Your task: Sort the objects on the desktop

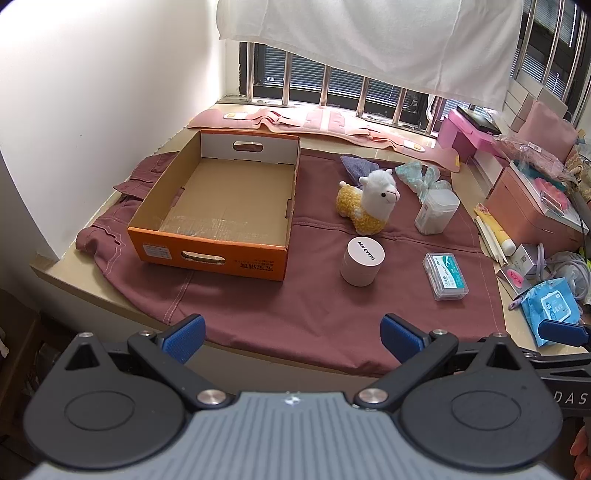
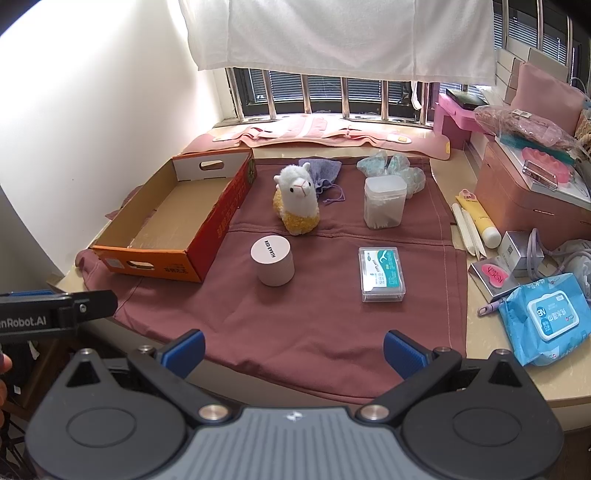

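**Window corner — daylight**

White wall (image 1: 92, 92) at left. Barred window (image 2: 332, 96) behind, dark slats beyond the bars — a white cloth (image 2: 332, 33) hangs over its upper part. Beige countertop (image 2: 517, 380) under a maroon cloth (image 2: 295, 332).

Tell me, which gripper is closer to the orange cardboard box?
Left. The left gripper hovers just right of the orange cardboard box; the right gripper hovers farther right, toward the floss case.

Orange cardboard box (image 1: 218, 206) open, empty. Right of it on maroon cloth (image 1: 314, 306): alpaca plush (image 1: 369, 201) upright, pink jar (image 1: 362, 262) upright, clear case (image 1: 445, 276) flat (floss picks, probably).
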